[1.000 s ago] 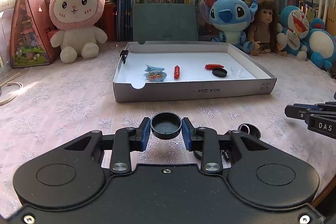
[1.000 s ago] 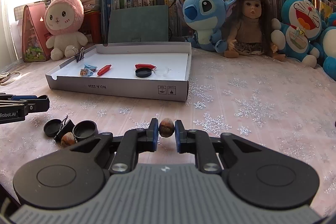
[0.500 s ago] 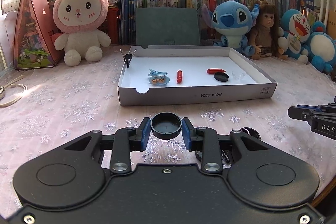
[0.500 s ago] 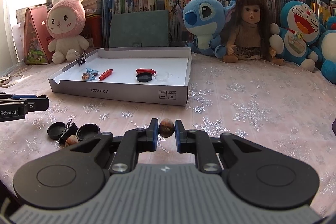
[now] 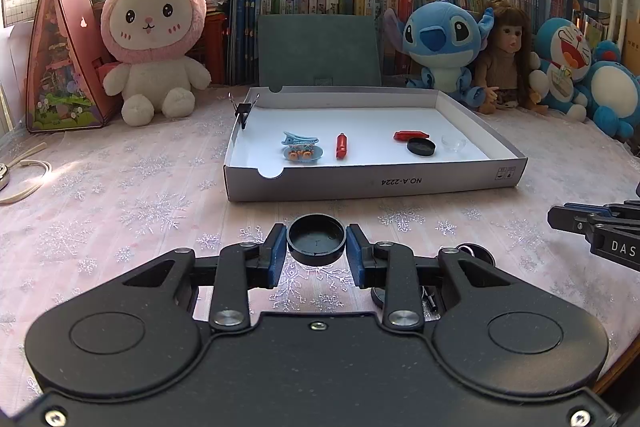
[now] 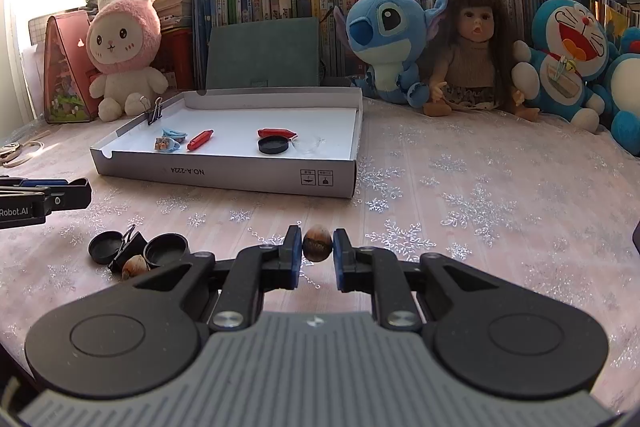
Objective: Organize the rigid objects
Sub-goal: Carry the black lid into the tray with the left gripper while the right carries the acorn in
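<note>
While the left tongs (image 5: 316, 254) grip a black cap (image 5: 316, 239) and the right tongs (image 6: 317, 254) pinch a brown nut (image 6: 317, 247) above the counter, both likely need carrying to the far white tray (image 5: 372, 183).

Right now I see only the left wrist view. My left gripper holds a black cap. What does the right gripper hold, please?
Observer: The right gripper is shut on a small brown nut, above the tablecloth in front of the white box.
Operator: Are loose pieces left on the cloth? My gripper body hides most of them.
Observer: Yes. In the right wrist view, two black caps, a black binder clip and a second nut lie together to the left.
Operator: Do they touch?
Observer: The clip lies between the caps, and the nut sits against it in front.
</note>
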### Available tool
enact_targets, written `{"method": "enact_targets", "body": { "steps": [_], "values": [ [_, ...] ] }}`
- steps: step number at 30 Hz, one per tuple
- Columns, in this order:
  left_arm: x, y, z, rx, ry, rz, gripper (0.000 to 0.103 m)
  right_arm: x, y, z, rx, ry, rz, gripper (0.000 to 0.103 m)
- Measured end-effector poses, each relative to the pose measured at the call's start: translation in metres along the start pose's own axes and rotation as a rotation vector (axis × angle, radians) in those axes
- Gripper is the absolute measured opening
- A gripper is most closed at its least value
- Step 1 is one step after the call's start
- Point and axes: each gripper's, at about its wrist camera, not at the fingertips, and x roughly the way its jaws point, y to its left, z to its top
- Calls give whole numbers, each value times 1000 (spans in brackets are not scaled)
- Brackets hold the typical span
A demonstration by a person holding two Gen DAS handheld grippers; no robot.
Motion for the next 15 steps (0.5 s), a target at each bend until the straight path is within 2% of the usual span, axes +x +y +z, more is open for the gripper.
{"method": "enact_targets", "body": {
  "steps": [9, 15],
  "values": [
    [-1, -1, 5, 9, -7, -2, 30, 0, 1, 0, -1, -4, 2, 21],
    [5, -1, 24, 26, -21, -6, 30, 4, 1, 12, 5, -8, 7, 21]
  ]
}}
